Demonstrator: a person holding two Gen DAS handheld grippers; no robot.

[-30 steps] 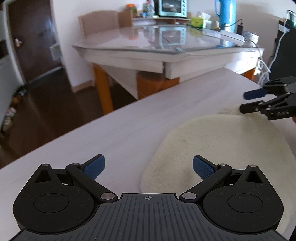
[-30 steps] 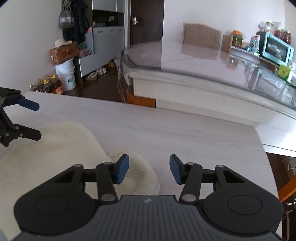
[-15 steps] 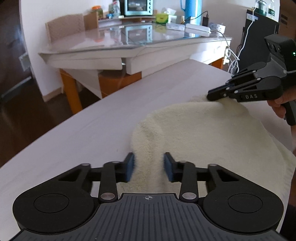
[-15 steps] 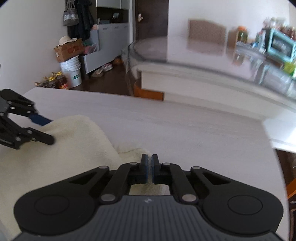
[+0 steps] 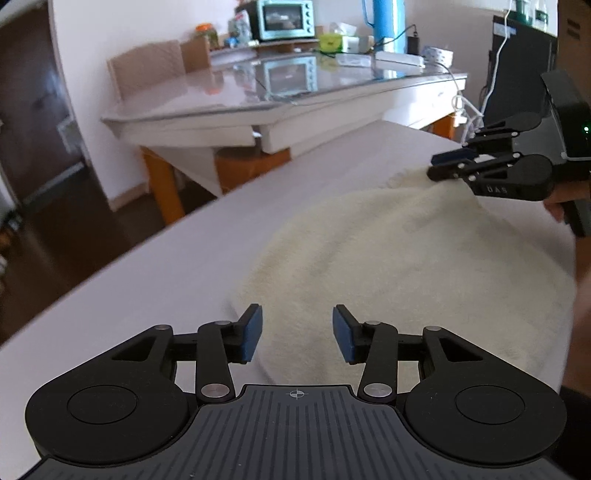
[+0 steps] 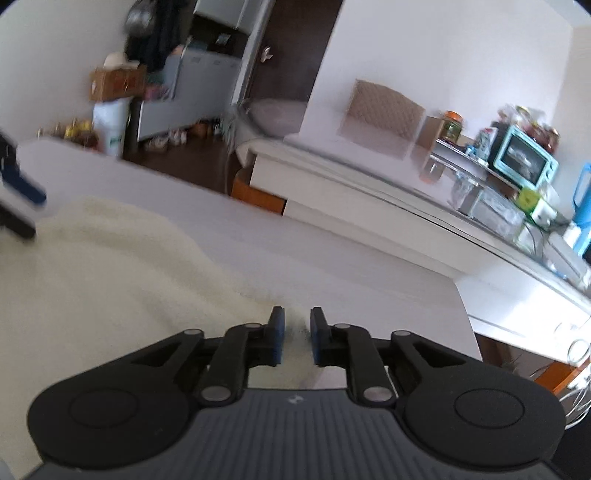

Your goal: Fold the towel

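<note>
A cream fluffy towel [image 5: 406, 258] lies on the pale table [image 5: 184, 266]; it also shows in the right wrist view [image 6: 110, 280]. My left gripper [image 5: 297, 334] is open, its blue pads straddling the towel's near edge, holding nothing. My right gripper [image 6: 295, 338] has a narrow gap between its pads with the towel's far corner between them; it stands open. In the left wrist view the right gripper [image 5: 443, 164] sits at the towel's far right corner. The left gripper's blue fingertip [image 6: 26, 188] shows at the left edge of the right wrist view.
A second glass-topped table [image 5: 280, 96] stands beyond with a teal oven [image 5: 286, 18], a blue jug [image 5: 388, 22] and a power strip. A chair [image 6: 384, 109] stands by it. Dark floor lies past the table's left edge [image 5: 110, 258]. Cables hang at right.
Both grippers have opened: the left from nearly shut on the towel's edge, the right from fully shut to a narrow gap. The towel has settled flatter on the table.
</note>
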